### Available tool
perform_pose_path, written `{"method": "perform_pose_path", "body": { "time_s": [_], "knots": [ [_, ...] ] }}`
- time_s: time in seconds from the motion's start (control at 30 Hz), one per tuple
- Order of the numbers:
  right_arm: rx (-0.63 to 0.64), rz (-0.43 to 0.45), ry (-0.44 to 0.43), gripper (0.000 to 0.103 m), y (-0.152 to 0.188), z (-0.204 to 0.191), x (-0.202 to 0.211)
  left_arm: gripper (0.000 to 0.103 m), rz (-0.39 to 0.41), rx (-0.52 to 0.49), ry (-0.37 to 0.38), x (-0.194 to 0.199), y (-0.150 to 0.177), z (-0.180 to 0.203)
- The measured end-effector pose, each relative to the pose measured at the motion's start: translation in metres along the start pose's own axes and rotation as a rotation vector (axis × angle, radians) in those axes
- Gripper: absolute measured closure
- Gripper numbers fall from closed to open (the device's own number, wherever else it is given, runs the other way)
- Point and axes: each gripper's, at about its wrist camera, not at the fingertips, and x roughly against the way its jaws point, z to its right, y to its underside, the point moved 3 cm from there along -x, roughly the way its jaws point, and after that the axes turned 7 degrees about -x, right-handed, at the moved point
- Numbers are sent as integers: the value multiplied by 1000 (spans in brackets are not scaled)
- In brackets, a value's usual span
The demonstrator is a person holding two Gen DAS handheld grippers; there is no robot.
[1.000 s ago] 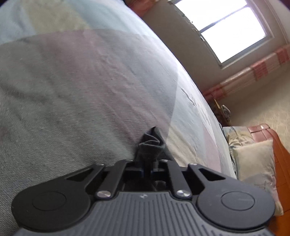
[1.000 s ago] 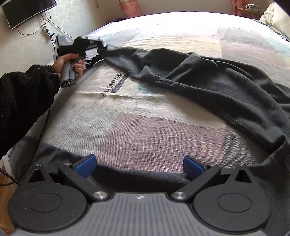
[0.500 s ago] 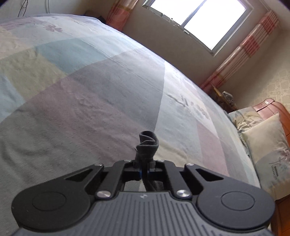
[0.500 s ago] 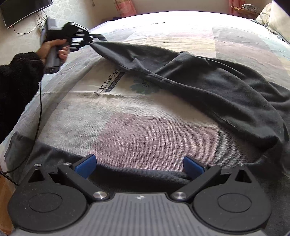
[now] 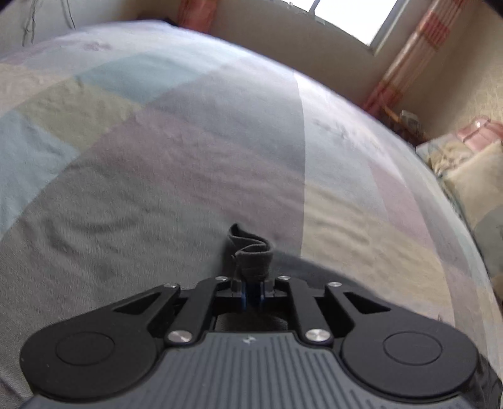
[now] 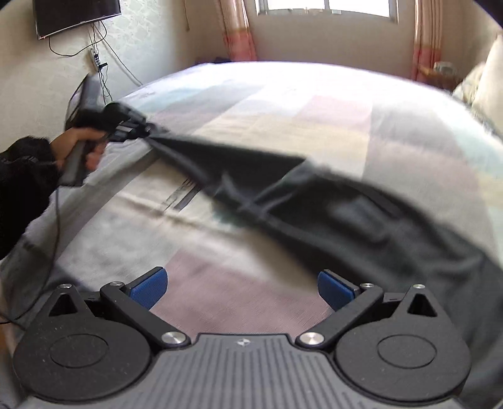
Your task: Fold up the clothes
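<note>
Garment: dark grey top (image 6: 330, 204), one end lifted off the bed (image 6: 283, 103), the rest trailing in a long sag down to the bedspread at the right of the right wrist view.
Left hand-held gripper: (image 5: 251, 291) its jaws are close together with a rolled fold of the garment's edge (image 5: 251, 258) between the blue pads; I read the jaws as easing open at this moment, though the fabric has not dropped out.
Left hand-held gripper, seen from the right: (image 6: 138, 130) carried by a hand (image 6: 78, 148) in a dark fleecy sleeve (image 6: 25, 179), the cloth pulled taut from its tip.
Right hand-held gripper: (image 6: 240, 288) jaws wide apart, blue pads (image 6: 147, 288) clear of any cloth; nothing held.
Change: a second ago the pinched corner lay low on the bedspread near the bed's left edge; now I see it raised and drawn further up the bed, and the garment stretches into a straight line where it lay slack. The printed lettering on the bedspread (image 6: 182, 196) is partly covered by the lifted cloth.
Change, right side: the view now takes in the window (image 6: 327, 8) and wall screen (image 6: 75, 14), so this gripper has come up as well.
Meaning for task: I judge this an early spreading step, no fold made yet.
Risk: with the left jaws loosening, the corner may slip free before the cloth is laid flat.
</note>
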Motion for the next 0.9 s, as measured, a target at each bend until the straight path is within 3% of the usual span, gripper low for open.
{"method": "perform_pose_path", "body": {
  "time_s": [0.07,0.3,0.37,0.43,0.6,0.73,0.9],
  "knots": [
    [30,0,2,0,-12,3,-4,74,7,-16,-31,5,2,-4],
    [156,12,-19,0,-42,-6,-21,60,35,23,-32,35,3,-21],
    [165,-1,-47,7,-51,-7,-30,55,18,-14,-17,43,4,-14],
    [172,-23,-83,24,-63,-8,-42,51,-4,-91,-21,52,7,1],
    [172,-60,-202,49,-117,-15,-91,34,7,-216,21,88,21,22],
    [248,-83,-272,55,-163,-39,-148,30,4,-239,78,108,40,18],
    [391,-143,-355,64,-193,-86,-222,30,-7,-187,51,107,49,-7]
  ]
}}
